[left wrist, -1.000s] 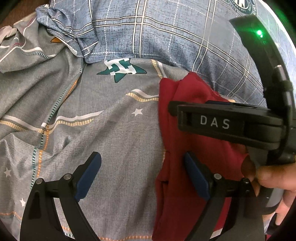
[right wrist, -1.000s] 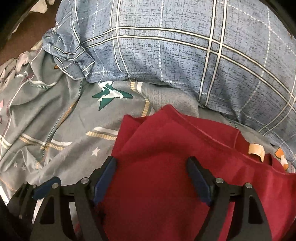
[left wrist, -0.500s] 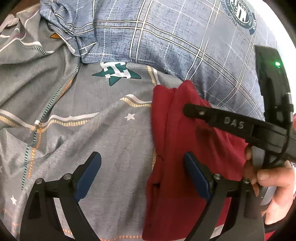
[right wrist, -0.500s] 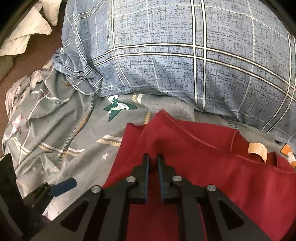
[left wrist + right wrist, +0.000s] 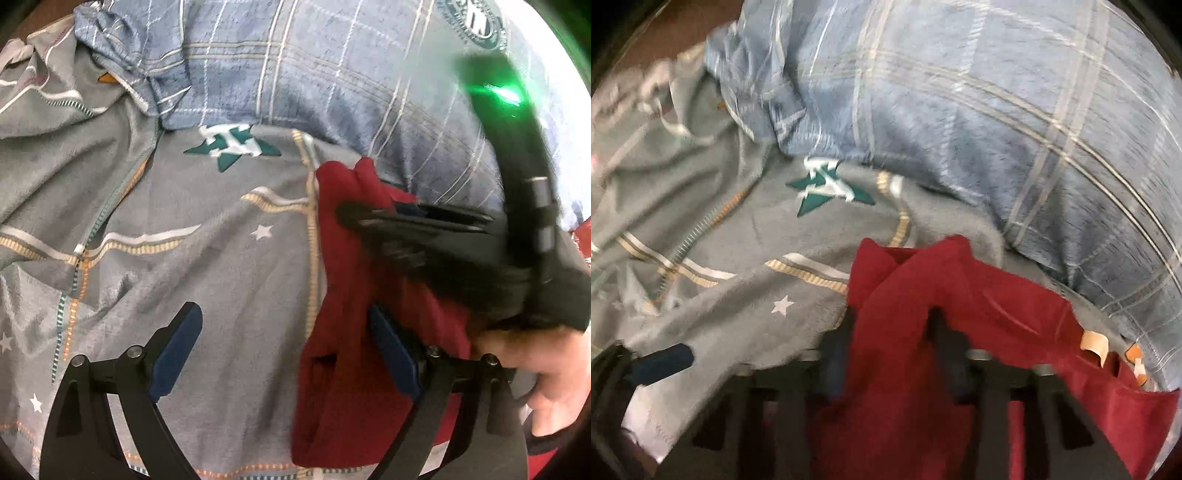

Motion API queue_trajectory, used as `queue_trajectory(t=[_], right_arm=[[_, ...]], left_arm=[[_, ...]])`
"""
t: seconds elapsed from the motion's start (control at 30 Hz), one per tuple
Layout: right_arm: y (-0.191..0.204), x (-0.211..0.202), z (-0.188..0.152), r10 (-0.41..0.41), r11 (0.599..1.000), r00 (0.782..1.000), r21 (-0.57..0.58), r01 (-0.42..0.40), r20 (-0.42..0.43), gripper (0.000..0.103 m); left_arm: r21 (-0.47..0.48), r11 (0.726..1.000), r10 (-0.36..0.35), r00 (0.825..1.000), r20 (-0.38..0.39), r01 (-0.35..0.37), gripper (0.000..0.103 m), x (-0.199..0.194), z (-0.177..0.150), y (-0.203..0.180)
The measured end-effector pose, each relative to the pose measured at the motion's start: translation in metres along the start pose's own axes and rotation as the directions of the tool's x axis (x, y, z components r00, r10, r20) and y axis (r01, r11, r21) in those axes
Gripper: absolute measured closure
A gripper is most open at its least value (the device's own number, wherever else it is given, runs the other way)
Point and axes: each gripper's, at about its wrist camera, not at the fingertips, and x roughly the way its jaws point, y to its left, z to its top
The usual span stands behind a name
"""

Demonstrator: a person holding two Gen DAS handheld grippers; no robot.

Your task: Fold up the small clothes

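Observation:
A dark red garment (image 5: 347, 325) lies on a grey patterned bedsheet (image 5: 207, 258), partly folded over itself. My left gripper (image 5: 284, 354) is open, low over the sheet, its right finger at the garment's left edge. My right gripper (image 5: 354, 218) shows from the side in the left wrist view, shut on the garment's upper fold. In the right wrist view the red garment (image 5: 923, 350) is bunched between the jaws of the right gripper (image 5: 890, 332) and lifted; the frame is motion-blurred. A tan label (image 5: 1093, 341) shows at the collar.
A blue plaid pillow (image 5: 332, 81) lies just behind the garment, also filling the back of the right wrist view (image 5: 979, 110). The sheet is rumpled at the left (image 5: 55, 122). A hand (image 5: 546, 369) holds the right gripper.
The right gripper closed on the red garment's fold half a second ago and has since pulled it up and leftwards. The left gripper stays open and has hardly moved.

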Motion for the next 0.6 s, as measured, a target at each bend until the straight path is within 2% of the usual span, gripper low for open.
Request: queue_trajectory(t=[0.07, 0.17, 0.27, 0.37, 0.4, 0.43, 0.57, 0.6], right_arm=[[-0.024, -0.013, -0.005, 0.076, 0.994, 0.997, 0.078, -0.079, 0.029, 0.089], [-0.049, -0.025, -0.014, 0.136, 0.978, 0.988, 0.152, -0.146, 0.070, 0.090], [-0.065, -0.030, -0.022, 0.182, 0.959, 0.979, 0.205, -0.196, 0.087, 0.091], [-0.072, -0.030, -0.025, 0.205, 0.947, 0.975, 0.235, -0.220, 0.090, 0.091], [-0.070, -0.030, -0.021, 0.205, 0.947, 0.975, 0.235, -0.220, 0.089, 0.091], [-0.069, -0.029, -0.020, 0.204, 0.948, 0.975, 0.230, -0.219, 0.087, 0.091], [-0.067, -0.033, -0.018, 0.208, 0.949, 0.974, 0.223, -0.223, 0.087, 0.091], [-0.068, -0.032, -0.017, 0.218, 0.944, 0.972, 0.233, -0.233, 0.089, 0.091]], left_arm=[[0.017, 1.000, -0.023, 1.000, 0.020, 0.022, 0.011, -0.003, 0.000, -0.006], [0.049, 0.998, -0.031, 0.999, 0.031, 0.030, 0.011, -0.002, -0.002, -0.014], [0.047, 0.996, -0.074, 0.997, 0.022, 0.073, 0.012, 0.001, -0.002, -0.016], [0.080, 0.987, -0.140, 0.990, -0.004, 0.140, 0.032, 0.002, -0.002, -0.025], [0.095, 0.984, -0.148, 0.989, -0.011, 0.148, 0.041, 0.002, -0.003, -0.028], [0.113, 0.982, -0.149, 0.989, -0.016, 0.150, 0.044, 0.001, -0.004, -0.031], [0.150, 0.983, -0.109, 0.994, 0.005, 0.107, 0.042, -0.003, -0.004, -0.037], [0.144, 0.985, -0.100, 0.995, 0.003, 0.099, 0.033, -0.003, -0.003, -0.036]])
